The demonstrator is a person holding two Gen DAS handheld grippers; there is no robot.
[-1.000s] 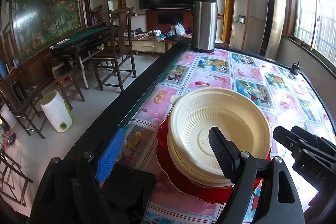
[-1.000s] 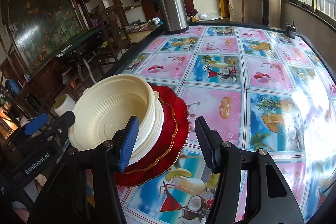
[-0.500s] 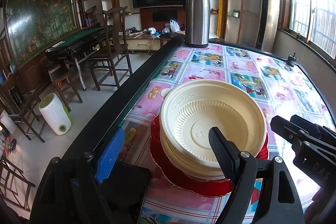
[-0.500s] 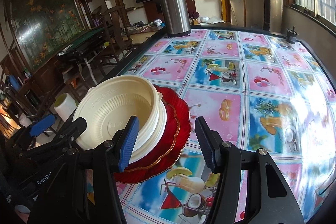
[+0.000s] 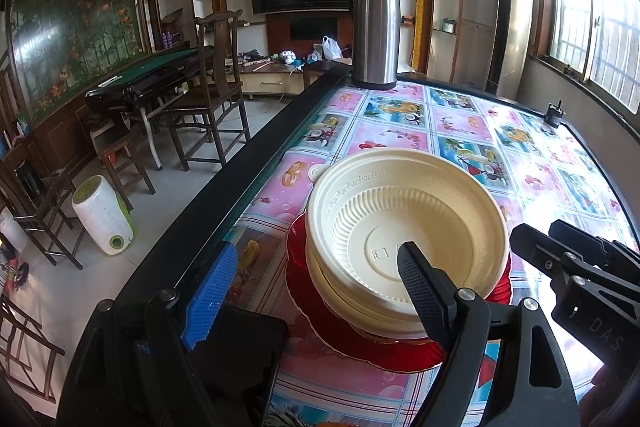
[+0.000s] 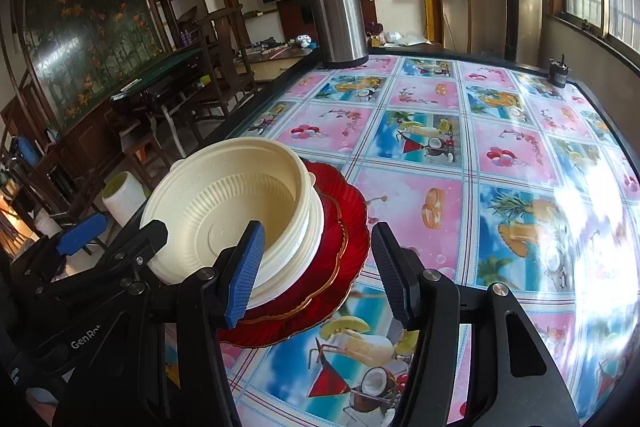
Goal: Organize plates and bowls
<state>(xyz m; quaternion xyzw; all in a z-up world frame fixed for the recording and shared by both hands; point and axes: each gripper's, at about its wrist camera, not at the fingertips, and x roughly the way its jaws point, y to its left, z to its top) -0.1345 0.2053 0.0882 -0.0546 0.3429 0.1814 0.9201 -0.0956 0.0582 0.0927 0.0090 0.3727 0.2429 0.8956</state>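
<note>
Stack: cream bowls (image 5: 404, 223) sit nested on red plates (image 5: 360, 339), near the table's (image 5: 460, 123) left edge.
Left gripper (image 5: 308, 291): jaws spread wide, nothing clamped; the black finger (image 5: 424, 291) overlaps the top bowl's near rim in the left wrist view, contact unclear.
Right gripper (image 6: 318, 275): jaws apart and empty, the blue pad (image 6: 246, 275) close beside the bowls' wall, touch not certain.
Flask (image 6: 338, 11): upright at the table's far end, well apart from the stack.

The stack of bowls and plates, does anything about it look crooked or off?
Yes. The cream bowls sit off-centre on the red plates, shifted toward the table's dark edge and leaning slightly. Nothing is spilled or broken.
</note>
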